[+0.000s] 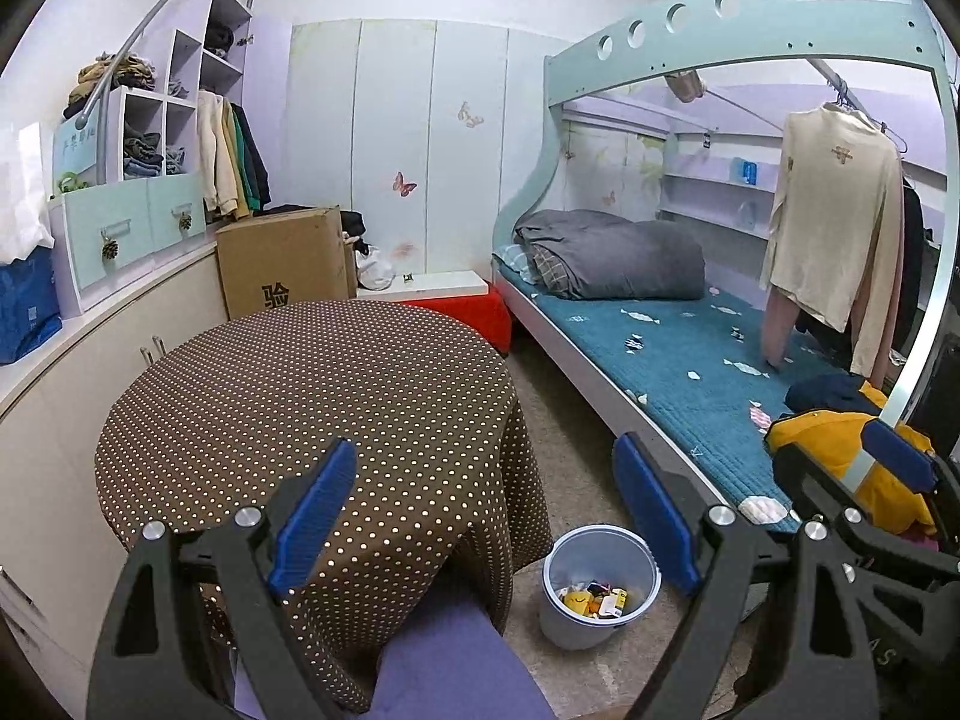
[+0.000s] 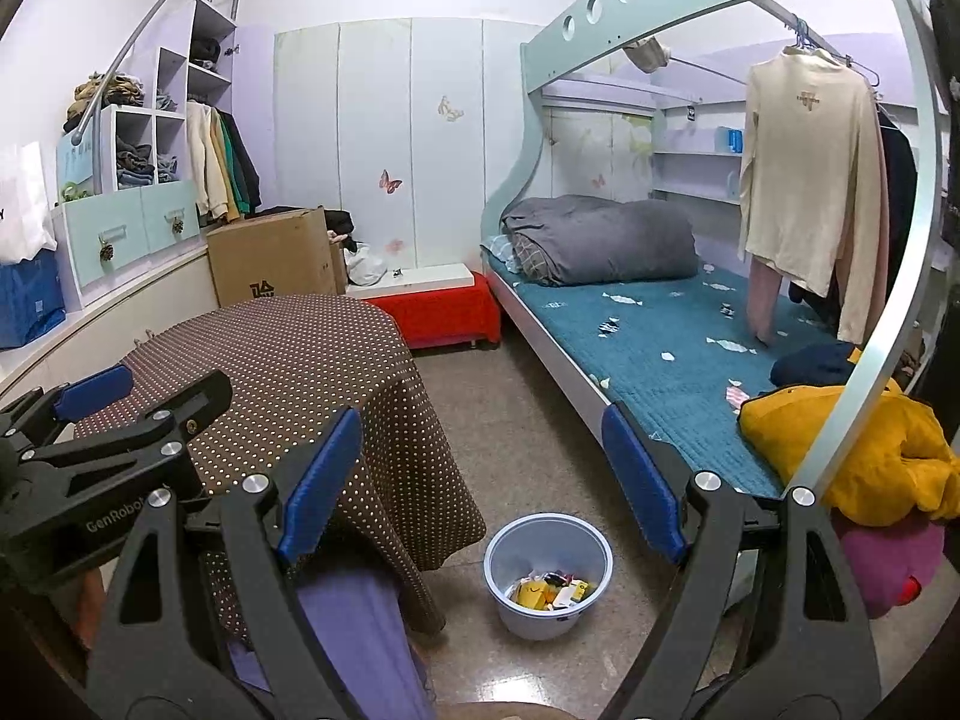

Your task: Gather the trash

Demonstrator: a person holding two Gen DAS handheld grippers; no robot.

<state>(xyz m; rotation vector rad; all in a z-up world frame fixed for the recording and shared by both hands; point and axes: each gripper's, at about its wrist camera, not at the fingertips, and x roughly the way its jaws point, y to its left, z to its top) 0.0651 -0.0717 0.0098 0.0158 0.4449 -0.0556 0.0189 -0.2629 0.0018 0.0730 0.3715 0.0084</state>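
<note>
I'm looking out past the left gripper [image 1: 486, 516], whose blue pads [image 1: 315, 516] are standing spread wide with nothing between them; the right gripper [image 2: 480, 486] is doing the same, jaws apart and empty. Both are hovering above the floor, well clear of everything.

The thing I'm working toward is the pale plastic trash bin [image 1: 597, 585], sitting on the floor between the draped round table [image 1: 312, 396] and the lower bunk bed [image 1: 690, 360], just beside the hanging edge of the polka-dot cloth. It is already holding wrappers, yellow and white among them. The table top is looking bare, so I'm judging the collecting to be nearly done or finished. What I'm noticing on the teal mattress are small pale scraps [image 2: 621, 300]; I can't tell whether they are litter or a printed pattern. If they are litter, I'd be approaching low, pinching one piece at a time at its edge, then carrying it over the bin's mouth before opening.

As for writing, the left gripper body in the right view is reading "GenRobo…", cut off. The cardboard box [image 1: 285, 261] is showing the character 验. The light-green panel on the shelf unit carries characters too small to read.
</note>
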